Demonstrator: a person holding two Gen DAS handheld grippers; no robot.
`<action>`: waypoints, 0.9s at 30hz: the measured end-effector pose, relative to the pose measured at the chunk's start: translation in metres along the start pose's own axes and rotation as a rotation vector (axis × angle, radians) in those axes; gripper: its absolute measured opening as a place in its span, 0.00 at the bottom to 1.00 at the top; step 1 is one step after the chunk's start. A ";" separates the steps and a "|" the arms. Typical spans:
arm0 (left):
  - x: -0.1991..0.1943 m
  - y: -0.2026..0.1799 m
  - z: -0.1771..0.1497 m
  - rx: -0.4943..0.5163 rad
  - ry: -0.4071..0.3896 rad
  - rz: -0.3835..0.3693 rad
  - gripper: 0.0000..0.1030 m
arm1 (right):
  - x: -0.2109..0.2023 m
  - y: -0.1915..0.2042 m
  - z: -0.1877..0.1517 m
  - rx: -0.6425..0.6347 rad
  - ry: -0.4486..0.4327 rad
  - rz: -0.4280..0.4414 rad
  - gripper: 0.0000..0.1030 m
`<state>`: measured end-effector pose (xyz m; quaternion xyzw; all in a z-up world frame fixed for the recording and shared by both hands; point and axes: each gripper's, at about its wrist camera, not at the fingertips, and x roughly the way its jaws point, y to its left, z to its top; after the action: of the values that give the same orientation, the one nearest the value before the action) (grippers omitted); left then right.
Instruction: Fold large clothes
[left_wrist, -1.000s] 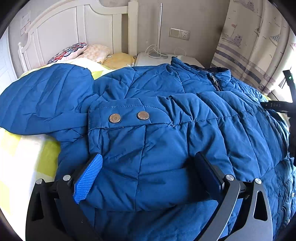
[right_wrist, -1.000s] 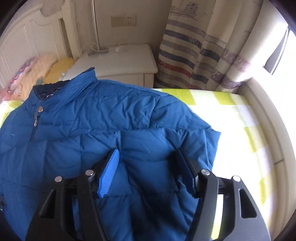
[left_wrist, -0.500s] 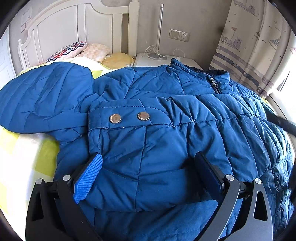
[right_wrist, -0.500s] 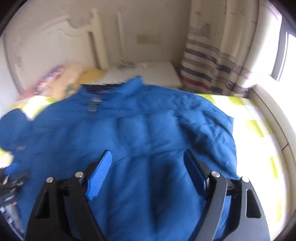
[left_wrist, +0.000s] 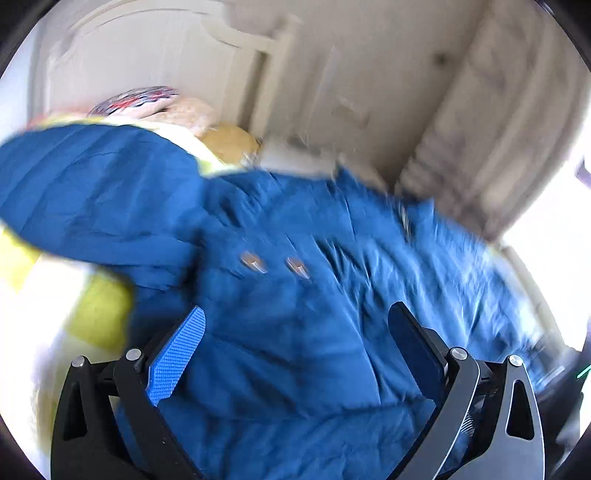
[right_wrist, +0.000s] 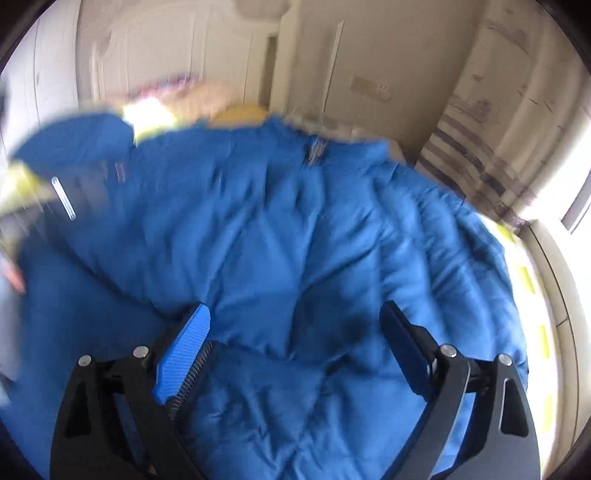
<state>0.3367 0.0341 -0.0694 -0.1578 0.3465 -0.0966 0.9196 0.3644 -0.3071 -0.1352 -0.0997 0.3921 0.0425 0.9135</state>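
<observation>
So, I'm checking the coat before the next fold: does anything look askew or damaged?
No damage shows, though both views are blurred. The blue padded jacket lies rumpled on the yellow-checked bed, and one rounded part sticks out to the side, not yet folded in.

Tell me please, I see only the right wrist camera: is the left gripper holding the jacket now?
Observer: No. The left gripper is open. The jacket lies below it and is not pinched.
Operator: Which part of the jacket is in front of it?
Observer: A flap with two metal snaps, side by side, just beyond its tips.
</observation>
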 end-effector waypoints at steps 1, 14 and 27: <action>-0.011 0.015 0.007 -0.070 -0.040 0.010 0.93 | 0.000 -0.002 0.000 0.015 -0.009 0.001 0.93; -0.072 0.294 0.083 -0.740 -0.258 0.250 0.93 | 0.000 -0.002 -0.002 0.025 -0.036 -0.007 0.93; -0.087 0.165 0.129 -0.438 -0.386 0.004 0.03 | -0.009 -0.027 -0.006 0.170 -0.095 0.096 0.91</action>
<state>0.3696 0.2415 0.0167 -0.3673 0.1779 0.0140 0.9128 0.3583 -0.3342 -0.1283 -0.0009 0.3550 0.0574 0.9331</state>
